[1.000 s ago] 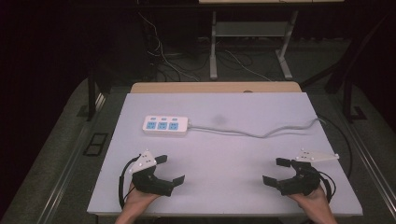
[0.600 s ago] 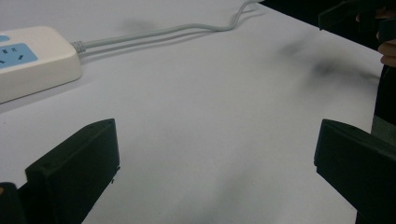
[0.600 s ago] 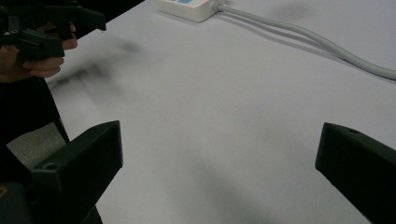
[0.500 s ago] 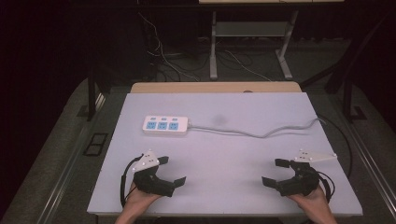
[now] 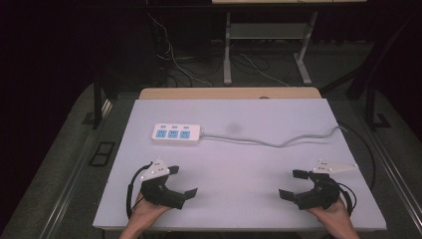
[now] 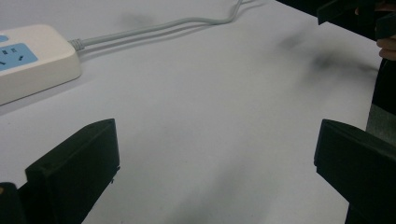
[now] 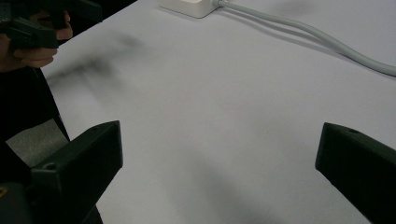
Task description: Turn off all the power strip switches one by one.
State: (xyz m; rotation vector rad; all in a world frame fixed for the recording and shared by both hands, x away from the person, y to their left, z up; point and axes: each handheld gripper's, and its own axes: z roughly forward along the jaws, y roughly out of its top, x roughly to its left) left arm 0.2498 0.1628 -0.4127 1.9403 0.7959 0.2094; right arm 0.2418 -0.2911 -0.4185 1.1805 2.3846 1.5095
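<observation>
— Where is the power strip relative to the grippers?

— It lies flat on the white table, toward the far left, well ahead of both. Its grey cable runs off to the right edge.

— And the left gripper?

— Low at the table's near left, jaws spread wide, holding nothing. In the left gripper view the strip sits up and left of the jaws, apart from them.

— The right gripper?

— Near right corner, jaws wide apart too, nothing between them. In the right gripper view the strip's end shows far off at the top, the cable crossing beyond the jaws.
</observation>
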